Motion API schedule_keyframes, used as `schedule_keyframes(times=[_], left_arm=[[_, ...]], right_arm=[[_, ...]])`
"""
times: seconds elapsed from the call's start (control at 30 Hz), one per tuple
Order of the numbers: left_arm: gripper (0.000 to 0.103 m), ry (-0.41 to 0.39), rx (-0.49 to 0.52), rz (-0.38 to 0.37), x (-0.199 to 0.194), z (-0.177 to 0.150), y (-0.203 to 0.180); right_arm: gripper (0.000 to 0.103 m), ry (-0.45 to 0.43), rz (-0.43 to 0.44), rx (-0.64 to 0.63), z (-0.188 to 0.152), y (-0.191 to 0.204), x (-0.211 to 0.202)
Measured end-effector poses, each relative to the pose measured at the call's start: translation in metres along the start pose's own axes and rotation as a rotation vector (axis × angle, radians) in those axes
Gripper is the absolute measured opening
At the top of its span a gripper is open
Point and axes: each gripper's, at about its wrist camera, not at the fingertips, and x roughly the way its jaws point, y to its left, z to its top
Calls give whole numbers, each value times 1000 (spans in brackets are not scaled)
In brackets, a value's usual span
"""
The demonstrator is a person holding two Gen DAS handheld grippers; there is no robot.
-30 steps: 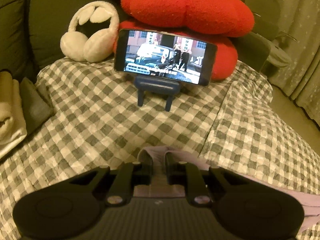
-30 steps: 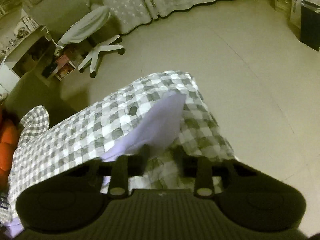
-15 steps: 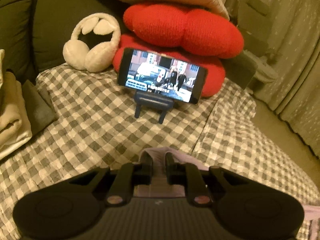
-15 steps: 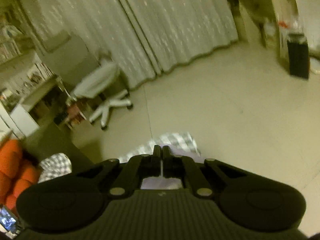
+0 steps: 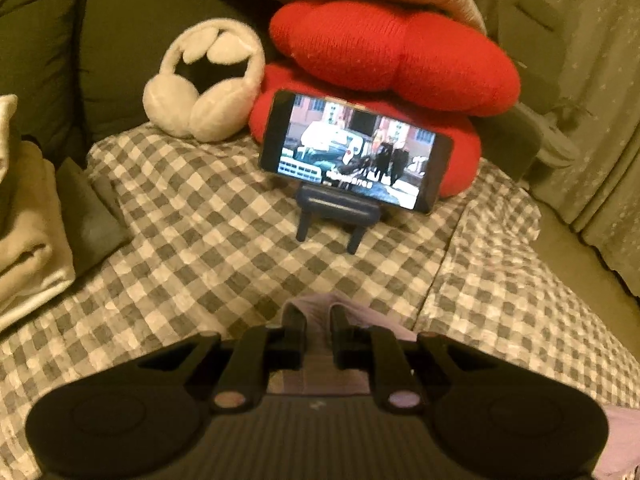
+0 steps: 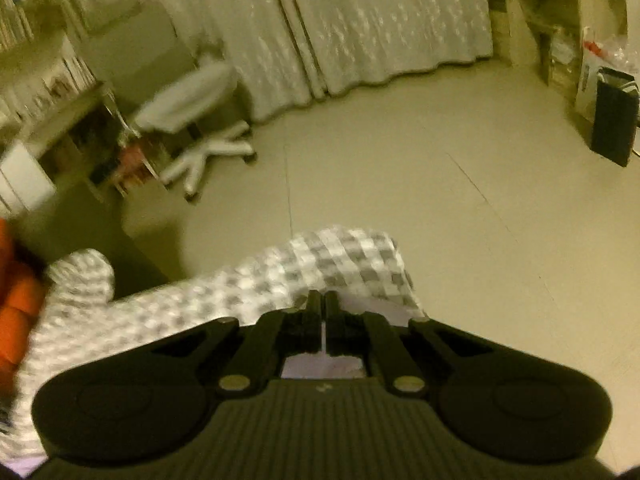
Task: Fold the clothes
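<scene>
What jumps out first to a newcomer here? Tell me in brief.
The lit phone on its small stand, mid-bed, with the big red cushion right behind it and white fluffy earmuffs to its left. Nearer, both tongs pinch a lilac garment on the checked bedspread.

Light: dim, yellow-green cast
Glare: phone screen (image 5: 354, 152) brightest
Blur: right wrist view smeared
Edges: fisheye bending, dark corners

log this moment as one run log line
left gripper: shut on lilac garment | right gripper: shut on lilac garment | surface: checked cover | stage: corners held
</scene>
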Motion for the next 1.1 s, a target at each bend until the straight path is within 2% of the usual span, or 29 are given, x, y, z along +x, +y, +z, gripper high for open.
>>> schedule_keyframes(times=[0.13,0.17,0.27,0.33,0.47,0.5,0.57,0.63,0.67,0.77,0.87,0.93,0.97,1.0,1.03,1.1], left_arm=[[11,9,22,29,12,0,-6],[7,10,29,37,14,0,-7],[6,15,49,58,22,-1,-12],[6,21,61,70,26,-3,-14],[6,28,74,87,32,-5,-17],[6,31,67,86,33,-4,-17],[6,36,50,81,34,-4,-15],[6,36,55,81,35,-4,-16],[6,36,57,81,35,-4,-17],[6,41,51,76,37,-4,-18],[6,47,46,74,39,-4,-20],[6,47,51,78,40,-5,-22],[6,46,55,80,40,-5,-24],[6,45,58,82,41,-5,-24],[6,44,62,84,41,-6,-24],[6,45,63,85,41,-6,-24]], right_arm=[[2,-8,-32,-52,9,17,28],[2,-13,-31,-63,11,21,32],[2,-22,-45,-112,13,32,44],[2,1,-55,-135,10,34,55],[4,-11,-8,-85,8,24,61],[11,-28,12,-56,10,20,58],[16,-61,32,-9,18,8,47],[41,-73,6,-9,25,-7,37],[48,-68,-16,-20,27,-12,34],[48,23,-43,-34,24,-34,39],[48,111,-16,25,14,-52,51],[48,133,51,69,8,-58,55],[40,135,88,91,6,-59,55],[19,130,105,105,7,-58,53],[6,113,104,102,10,-54,50],[3,72,76,63,16,-46,39]])
